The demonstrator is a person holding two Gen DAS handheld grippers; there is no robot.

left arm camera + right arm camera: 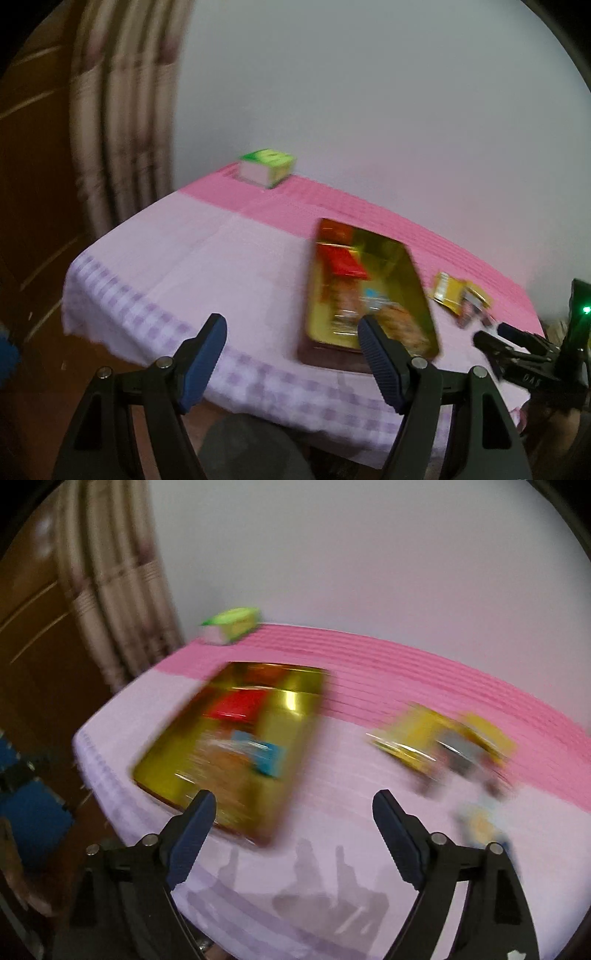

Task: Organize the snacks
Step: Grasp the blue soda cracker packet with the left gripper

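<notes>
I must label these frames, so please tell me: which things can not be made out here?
- Print on the packets inside the gold tray: motion blur, both views.
- Yellow packets: smeared in the right wrist view; small and blurred in the left wrist view.
- Green box: lettering blurred.
- Small pale item near the right finger: blurred, unidentifiable.

Gold tin; red packet inside; pink, lilac-checked cloth; green-and-white box; yellow packets.
</notes>
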